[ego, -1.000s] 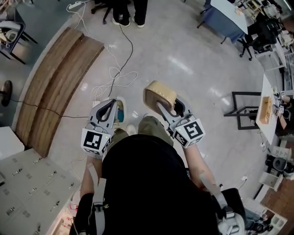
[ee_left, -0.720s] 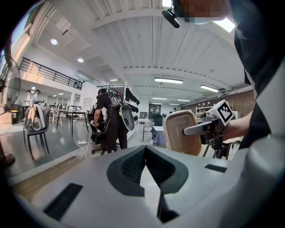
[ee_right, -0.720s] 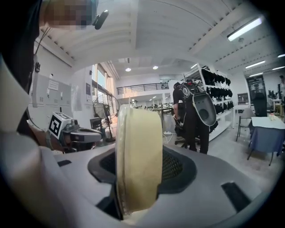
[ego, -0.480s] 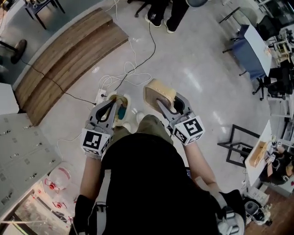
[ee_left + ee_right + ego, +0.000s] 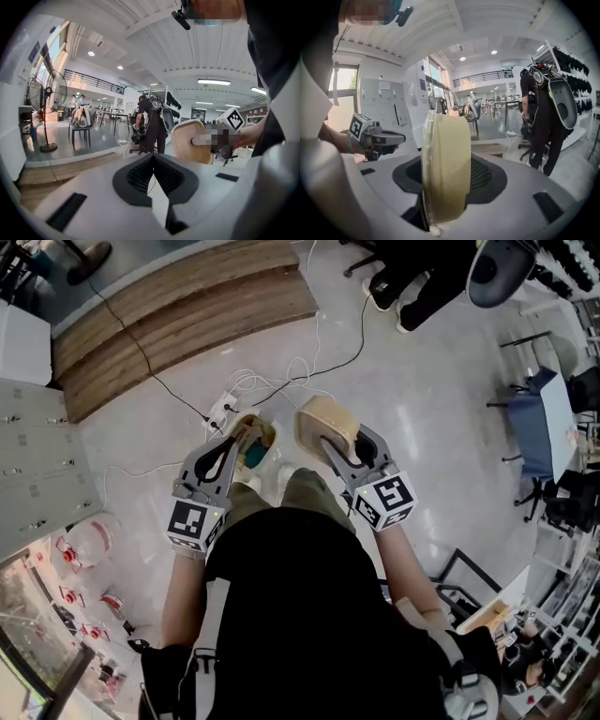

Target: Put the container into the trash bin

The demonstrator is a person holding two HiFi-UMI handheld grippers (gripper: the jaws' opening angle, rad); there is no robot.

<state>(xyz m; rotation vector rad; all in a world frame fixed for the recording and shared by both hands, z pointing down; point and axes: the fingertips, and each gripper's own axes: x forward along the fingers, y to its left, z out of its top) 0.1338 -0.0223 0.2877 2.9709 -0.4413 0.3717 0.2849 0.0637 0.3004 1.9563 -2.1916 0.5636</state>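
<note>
**A:** Head view first. Where is the container (image 5: 322,420)?

**B:** In the right gripper (image 5: 337,441), held out in front of the person (image 5: 300,615) and above the floor (image 5: 422,427). It stands on edge (tan, with rounded corners).

**A:** Pinched, or only sitting between the jaws?

**B:** Pinched. The right gripper view shows the pads (image 5: 482,174) pressing on its two flat faces. The jaws are set wide around it, and its rimmed side faces left.

**A:** And the left gripper (image 5: 153,159)?

**B:** Its jaws are pressed together with nothing between them. In its own view they meet along one thin line. The container shows off to the right there, apart from it.

**A:** How do the two grippers sit?

**B:** Side by side with a gap between them, both pointing away from the person.

**A:** What lies on the floor ahead?

**B:** White and black cables (image 5: 281,381) run to a power strip (image 5: 222,412), just beyond the left gripper's tip. A wooden step (image 5: 178,320) crosses the upper left, and grey lockers (image 5: 33,474) stand at the left edge.

**A:** Anyone else?

**B:** A bystander (image 5: 417,282) at the upper right, with only dark legs and shoes showing, next to a chair (image 5: 502,268). There is something teal beside the left gripper's tip, but I cannot tell what it is.
</note>
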